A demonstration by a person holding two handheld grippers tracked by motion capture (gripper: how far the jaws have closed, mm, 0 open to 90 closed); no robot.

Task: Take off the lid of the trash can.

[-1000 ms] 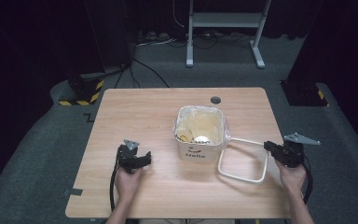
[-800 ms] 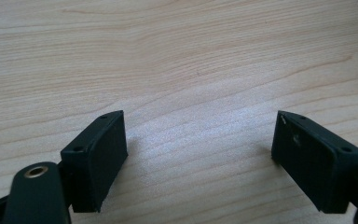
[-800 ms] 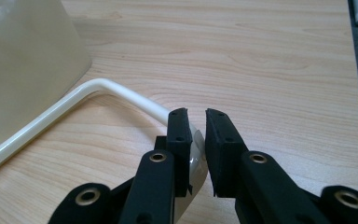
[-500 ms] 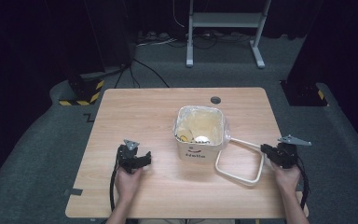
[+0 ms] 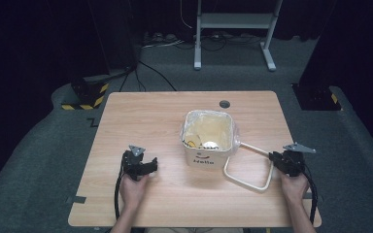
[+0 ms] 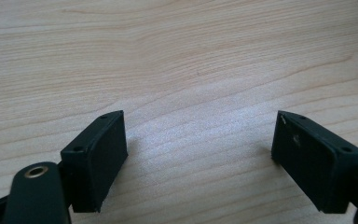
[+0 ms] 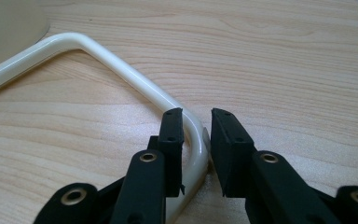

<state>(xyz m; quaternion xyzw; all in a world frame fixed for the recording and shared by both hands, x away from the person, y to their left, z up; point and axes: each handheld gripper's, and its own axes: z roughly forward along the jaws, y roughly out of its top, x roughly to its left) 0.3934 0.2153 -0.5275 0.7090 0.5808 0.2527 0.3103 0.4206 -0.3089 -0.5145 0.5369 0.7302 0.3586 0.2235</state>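
Observation:
A cream bin (image 5: 209, 156) marked "Hello", lined with a clear bag, stands right of the middle of the wooden table (image 5: 145, 116). A cream square frame (image 5: 246, 182) lies to its right, one end against the bin. My right gripper (image 5: 275, 157) is at the frame's near right corner. In the right gripper view the frame (image 7: 121, 70) bends between the jaws of my right gripper (image 7: 196, 114), which have just been opening, with small gaps at the pads. My left gripper (image 5: 150, 165) rests open on bare wood to the left of the bin, with nothing between the jaws of the left gripper (image 6: 200, 140).
A dark round hole (image 5: 224, 104) sits in the table behind the bin. A white stand (image 5: 233, 29) and cables lie on the floor beyond the far edge. A yellow-and-black striped block (image 5: 85, 94) is at the far left corner.
My right gripper has sunk and shifted a little left, and the frame has come down with it. Its jaws now stand slightly apart. The left gripper has kept still.

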